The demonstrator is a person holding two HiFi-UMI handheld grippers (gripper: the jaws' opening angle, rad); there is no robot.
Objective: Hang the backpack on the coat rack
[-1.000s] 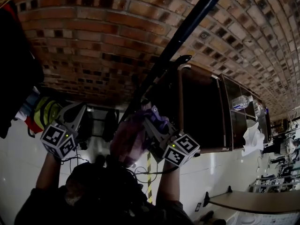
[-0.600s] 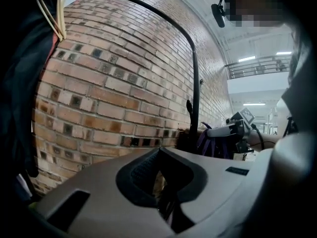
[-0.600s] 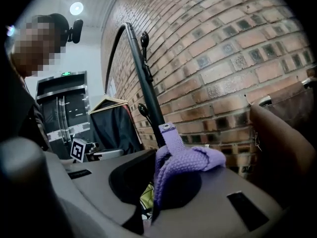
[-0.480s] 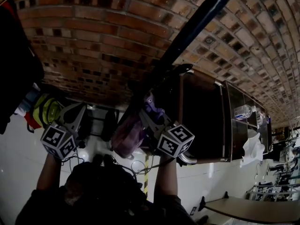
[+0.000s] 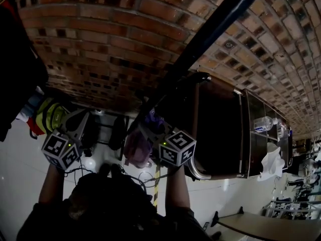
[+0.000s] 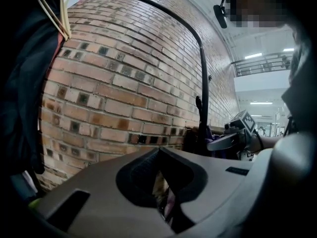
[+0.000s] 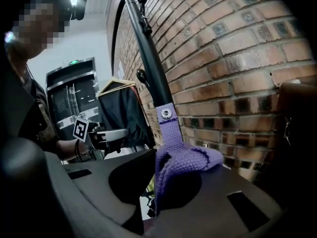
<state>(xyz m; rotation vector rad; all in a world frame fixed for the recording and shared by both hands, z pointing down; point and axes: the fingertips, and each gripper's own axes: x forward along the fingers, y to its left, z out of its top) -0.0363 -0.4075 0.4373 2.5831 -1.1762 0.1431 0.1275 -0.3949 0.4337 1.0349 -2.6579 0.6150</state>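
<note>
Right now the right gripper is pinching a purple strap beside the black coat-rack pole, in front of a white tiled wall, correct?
Not quite. The wall is red brick, not white tile; the right gripper view shows it. The right gripper does pinch the purple strap beside the black pole.

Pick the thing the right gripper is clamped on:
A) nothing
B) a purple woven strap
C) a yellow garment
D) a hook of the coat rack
B: in the right gripper view, the right gripper has its jaws closed on the purple woven strap, which rises in front of the black coat rack pole.
</note>
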